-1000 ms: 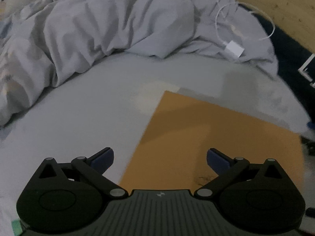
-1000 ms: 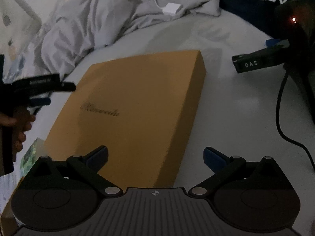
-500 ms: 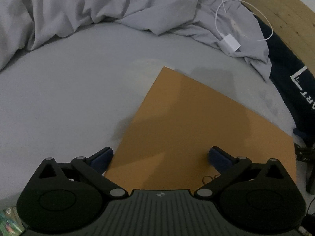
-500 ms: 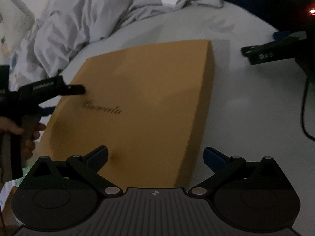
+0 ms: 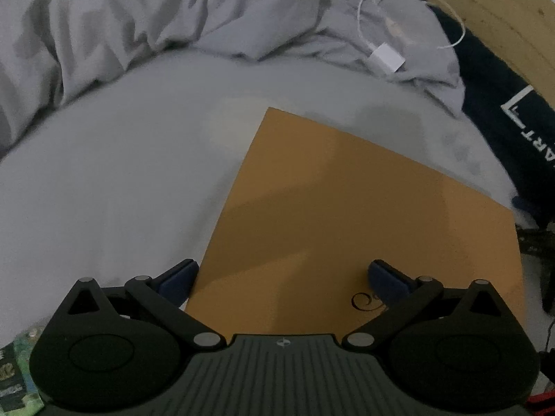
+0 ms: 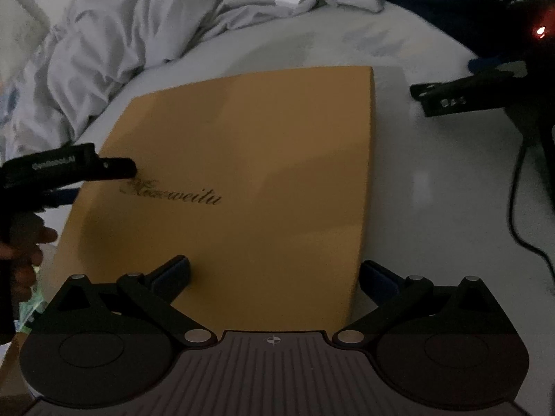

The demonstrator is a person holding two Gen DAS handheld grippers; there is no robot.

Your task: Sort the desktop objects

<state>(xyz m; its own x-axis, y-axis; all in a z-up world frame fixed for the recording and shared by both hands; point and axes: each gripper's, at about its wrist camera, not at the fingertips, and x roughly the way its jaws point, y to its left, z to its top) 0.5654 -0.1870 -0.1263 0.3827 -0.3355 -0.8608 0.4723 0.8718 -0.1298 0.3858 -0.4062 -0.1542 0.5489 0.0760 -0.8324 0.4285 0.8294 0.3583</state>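
A flat orange box (image 5: 364, 215) with dark script lettering lies on a grey bedsheet (image 5: 121, 173); it also shows in the right wrist view (image 6: 249, 173). My left gripper (image 5: 282, 277) is open and empty, its jaws straddling the box's near left edge. My right gripper (image 6: 274, 274) is open and empty, its jaws straddling the box's near right edge. The left gripper also shows at the left of the right wrist view (image 6: 69, 166), over the box's left edge.
A crumpled grey duvet (image 5: 173, 17) lies behind, with a white cable and adapter (image 5: 386, 57) on it. A dark blue printed fabric (image 5: 503, 97) lies at right. A black device with a red light (image 6: 492, 93) and cord (image 6: 517, 215) sit right of the box. A green packet (image 5: 17, 374) lies near left.
Both grippers have moved closer over the orange box. The left one swung from the sheet onto the box's left edge; the right one shifted towards its right edge. Both stayed open.
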